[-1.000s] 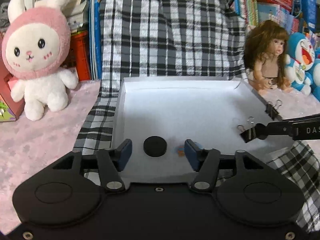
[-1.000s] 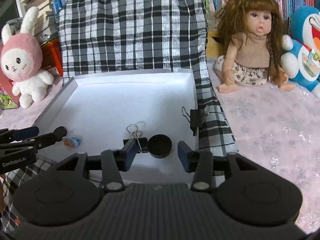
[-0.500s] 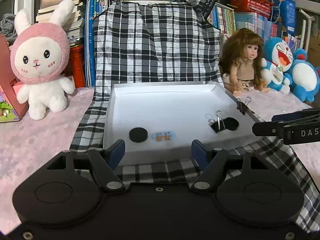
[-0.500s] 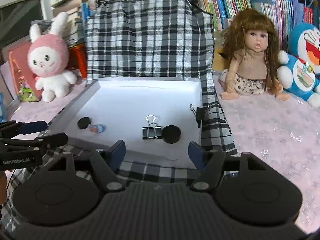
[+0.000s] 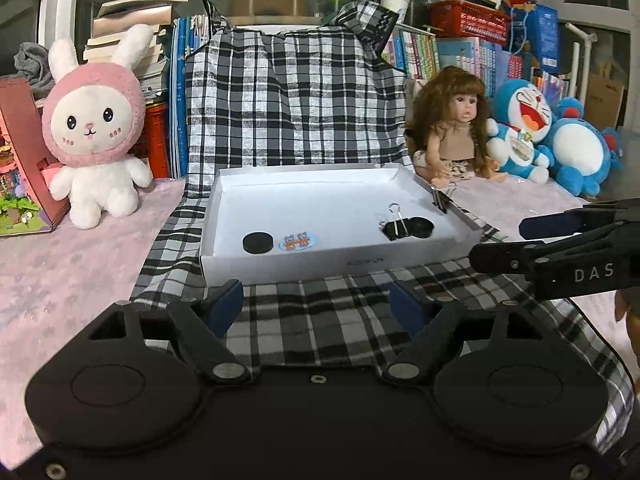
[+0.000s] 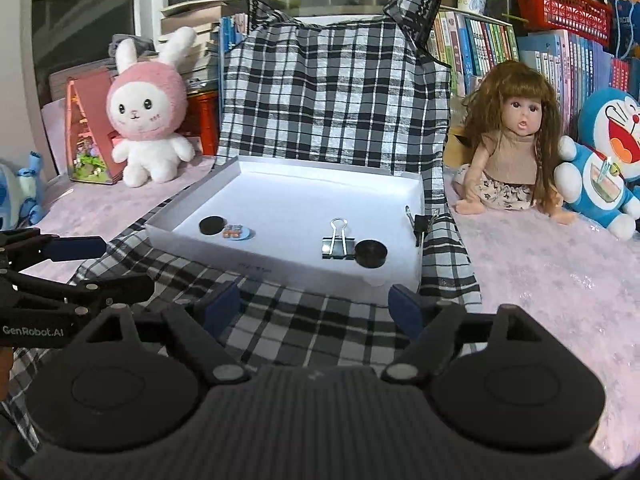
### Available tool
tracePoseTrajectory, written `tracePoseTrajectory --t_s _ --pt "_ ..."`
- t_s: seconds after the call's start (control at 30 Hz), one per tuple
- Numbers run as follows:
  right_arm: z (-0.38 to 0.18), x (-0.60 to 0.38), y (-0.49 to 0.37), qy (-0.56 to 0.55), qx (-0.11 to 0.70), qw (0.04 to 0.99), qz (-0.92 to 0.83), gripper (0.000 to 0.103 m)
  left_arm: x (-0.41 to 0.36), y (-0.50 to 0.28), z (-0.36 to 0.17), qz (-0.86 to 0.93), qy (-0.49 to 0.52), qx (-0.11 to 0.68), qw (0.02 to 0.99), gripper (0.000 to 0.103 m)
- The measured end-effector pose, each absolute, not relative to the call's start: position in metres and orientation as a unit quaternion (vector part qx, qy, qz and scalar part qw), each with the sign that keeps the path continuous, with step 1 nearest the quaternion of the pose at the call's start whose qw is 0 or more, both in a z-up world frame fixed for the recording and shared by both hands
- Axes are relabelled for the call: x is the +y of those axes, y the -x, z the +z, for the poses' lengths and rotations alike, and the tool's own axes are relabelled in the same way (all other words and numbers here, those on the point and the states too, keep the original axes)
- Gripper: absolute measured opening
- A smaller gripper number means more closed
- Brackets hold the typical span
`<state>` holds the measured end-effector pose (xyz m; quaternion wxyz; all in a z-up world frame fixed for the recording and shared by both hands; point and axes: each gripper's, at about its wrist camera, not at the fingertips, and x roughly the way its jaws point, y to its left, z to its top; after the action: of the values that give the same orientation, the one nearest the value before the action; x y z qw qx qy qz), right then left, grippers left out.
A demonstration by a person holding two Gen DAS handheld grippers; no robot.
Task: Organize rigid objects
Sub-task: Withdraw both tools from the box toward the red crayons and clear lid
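A shallow white box (image 5: 340,270) (image 6: 280,272) lies on a black-and-white checked cloth (image 5: 312,320). Inside it lie a black disc (image 5: 258,243) (image 6: 211,225), a small blue sticker piece (image 5: 298,241) (image 6: 237,232), a black binder clip (image 5: 395,227) (image 6: 338,246) and a second black disc (image 5: 421,227) (image 6: 371,253). Another binder clip (image 5: 441,199) (image 6: 419,224) grips the box's right wall. My left gripper (image 5: 316,306) is open and empty, in front of the box. My right gripper (image 6: 316,306) is open and empty, also short of the box's front wall.
A pink-hooded rabbit plush (image 5: 94,128) stands at the left, next to a pink toy house (image 5: 24,172). A doll (image 5: 454,128) and blue cat plushes (image 5: 556,136) sit at the right. Books (image 6: 520,48) line the back. Pink cloth (image 6: 560,280) covers the table.
Both grippers have drawn back out of the box and risen; their fingers have opened wider. The discs, sticker piece and clip stay in the box.
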<state>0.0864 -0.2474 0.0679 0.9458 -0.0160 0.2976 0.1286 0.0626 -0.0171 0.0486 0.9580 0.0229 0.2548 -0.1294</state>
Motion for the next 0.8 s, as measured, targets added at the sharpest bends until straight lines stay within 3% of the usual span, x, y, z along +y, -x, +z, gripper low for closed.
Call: tracePoseTrajectory --t_s 0.8 --pt "0.046 -0.231 -0.011 0.058 0.274 0.948 0.151 0.098 0.007 0.004 0.022 -0.098 -0.016 0.251 0.963 0.083"
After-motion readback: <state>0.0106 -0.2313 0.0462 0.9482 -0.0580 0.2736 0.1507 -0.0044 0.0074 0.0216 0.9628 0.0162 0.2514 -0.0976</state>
